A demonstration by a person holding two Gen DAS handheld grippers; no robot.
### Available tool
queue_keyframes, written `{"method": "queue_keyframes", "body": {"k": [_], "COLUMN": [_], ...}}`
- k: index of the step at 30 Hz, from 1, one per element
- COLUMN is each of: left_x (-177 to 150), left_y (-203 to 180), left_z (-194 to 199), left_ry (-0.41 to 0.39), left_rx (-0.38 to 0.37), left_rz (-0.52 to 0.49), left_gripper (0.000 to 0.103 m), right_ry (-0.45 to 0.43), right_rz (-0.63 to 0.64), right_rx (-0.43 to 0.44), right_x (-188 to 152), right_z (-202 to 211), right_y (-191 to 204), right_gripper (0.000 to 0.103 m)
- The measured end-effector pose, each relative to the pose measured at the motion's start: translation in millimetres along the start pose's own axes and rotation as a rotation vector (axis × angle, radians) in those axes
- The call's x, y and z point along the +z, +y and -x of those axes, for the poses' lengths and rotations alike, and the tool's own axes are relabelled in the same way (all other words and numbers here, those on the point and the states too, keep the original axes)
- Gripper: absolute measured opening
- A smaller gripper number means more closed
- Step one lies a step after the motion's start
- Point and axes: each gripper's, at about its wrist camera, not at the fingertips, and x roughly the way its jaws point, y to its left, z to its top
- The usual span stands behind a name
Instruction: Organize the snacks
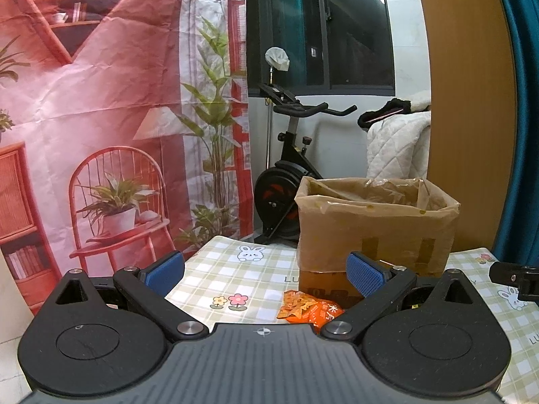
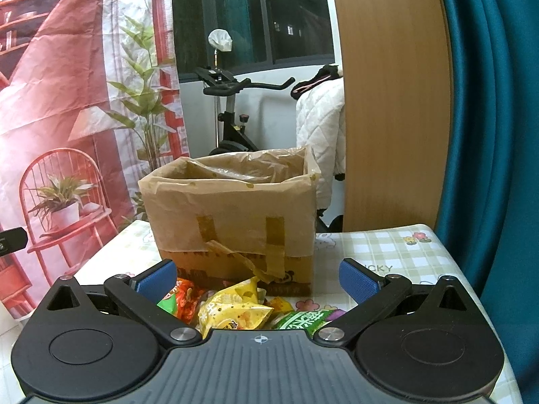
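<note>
Checked cloth in pale green covers the table, and on it stands the biggest thing in play: a cardboard box lined with a thin plastic bag and open at the top, towards the far side.

In front of the box, seen from the right wrist, lies a loose heap of snack packets: a yellow packet in the middle, a red packet to its left, a green packet to its right. The right gripper hangs just above them, its 2 blue pads spread wide, holding nothing.

The left gripper is likewise spread and empty, with an orange packet on the cloth just beside the box's near wall, below and between its fingers.

The step in hand looks like picking 1 packet for the box. It would go best to come down on a single packet, the yellow one lying uppermost, pinch across a crimped edge and not the puffed middle, then lift clear of the box's rim and floppy liner before letting go.
</note>
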Motion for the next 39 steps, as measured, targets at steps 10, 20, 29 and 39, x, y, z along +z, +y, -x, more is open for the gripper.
{"method": "queue_keyframes", "body": {"k": [10, 20, 29, 39], "left_x": [-2, -10, -32, -68], "left_y": [2, -4, 4, -7], "left_z": [-3, -26, -68, -118], "left_ry": [-0.009, 0.025, 0.063, 0.2], "left_rx": [-0.033, -0.026, -0.105, -0.163], "left_rz": [0.025, 0.037, 0.06, 0.058], "left_gripper": [0.103, 0.103, 0.103, 0.103], "right_ry": [0.0, 0.003, 0.023, 0.08], "right_rz": [0.006, 0.035, 0.041, 0.072], "right_rx": [0.002, -0.007, -0.042, 0.002], "right_x": [0, -8, -27, -53], "right_z": [1, -14, -51, -88], "right_y": [2, 11, 13, 17], "right_gripper": [0.102, 0.103, 0.102, 0.097]}}
